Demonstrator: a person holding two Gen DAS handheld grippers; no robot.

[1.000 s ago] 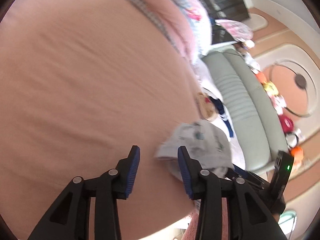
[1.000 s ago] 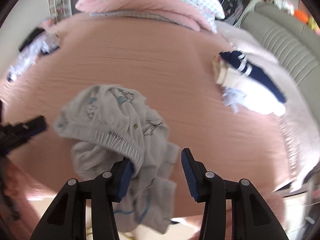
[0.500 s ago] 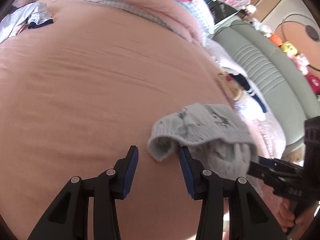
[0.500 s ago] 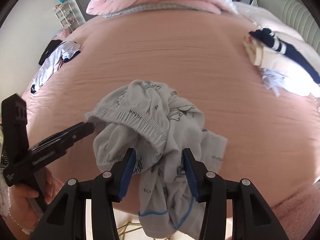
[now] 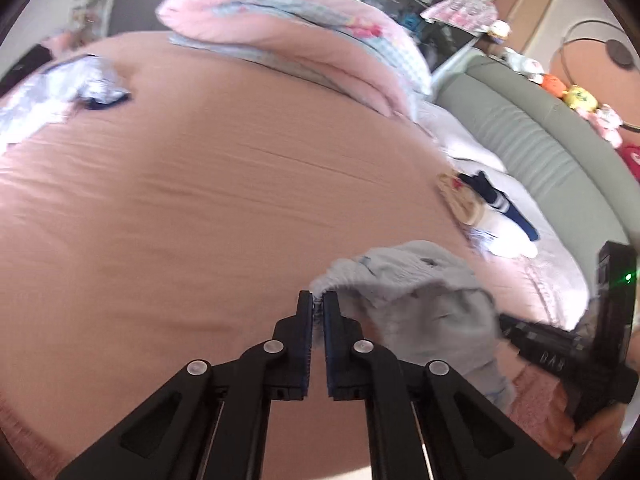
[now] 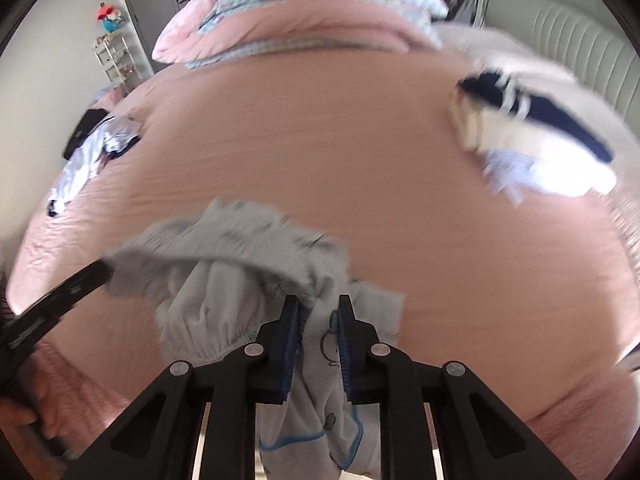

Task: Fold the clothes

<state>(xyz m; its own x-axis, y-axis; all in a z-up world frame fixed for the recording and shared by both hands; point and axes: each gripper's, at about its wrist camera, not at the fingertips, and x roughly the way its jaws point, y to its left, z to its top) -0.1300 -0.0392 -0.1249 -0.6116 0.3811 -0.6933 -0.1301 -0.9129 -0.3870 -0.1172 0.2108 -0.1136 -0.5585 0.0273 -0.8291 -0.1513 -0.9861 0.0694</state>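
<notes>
Left wrist view, two hand-held grippers, left point(image 5: 317, 300), right point(image 6: 319, 304), one grey garment point(image 5: 416, 280)

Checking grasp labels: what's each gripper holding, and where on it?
Left gripper is shut on an edge of the grey garment. Right gripper is closing, with the garment's bunched middle between its pads.

Home bedroom, clearly. Big bed with pink sheet point(image 6: 360, 152), folded pink quilt point(image 6: 304, 16) at far end, padded green headboard point(image 5: 532, 152) with plush toys point(image 5: 576, 96) on top, clothes point(image 6: 84, 156) scattered about.
</notes>
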